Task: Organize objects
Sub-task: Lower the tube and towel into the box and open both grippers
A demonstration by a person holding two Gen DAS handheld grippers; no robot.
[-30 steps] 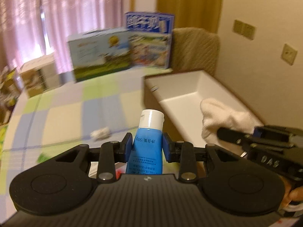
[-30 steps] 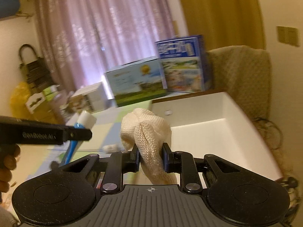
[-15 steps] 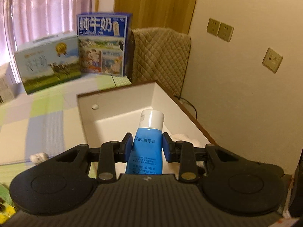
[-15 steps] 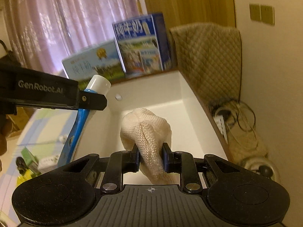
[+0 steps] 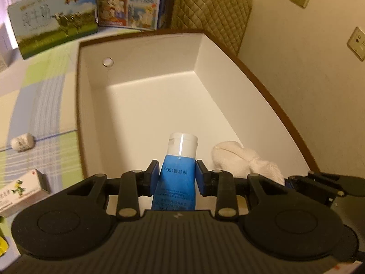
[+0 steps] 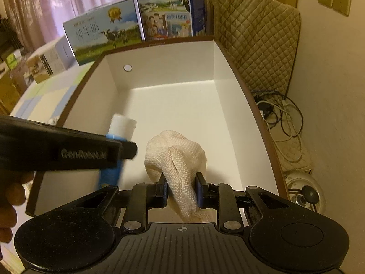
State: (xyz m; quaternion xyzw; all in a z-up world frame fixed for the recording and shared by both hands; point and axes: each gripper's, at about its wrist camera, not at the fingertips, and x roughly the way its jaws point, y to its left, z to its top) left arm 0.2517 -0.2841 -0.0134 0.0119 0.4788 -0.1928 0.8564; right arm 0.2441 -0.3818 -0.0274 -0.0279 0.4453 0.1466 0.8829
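My left gripper is shut on a blue tube with a white cap and holds it over the near end of a white box with a brown rim. My right gripper is shut on a white knitted cloth and holds it over the same box. The cloth shows to the right of the tube in the left wrist view. The left gripper's side and the tube show at the left in the right wrist view.
Two milk cartons stand behind the box, next to a quilted cover. A small white roll and a medicine packet lie on the checked mat left of the box. Cables lie on the floor at the right.
Both grippers have moved forward and tipped down over the white box, still holding the tube and the cloth. The box now fills both views.
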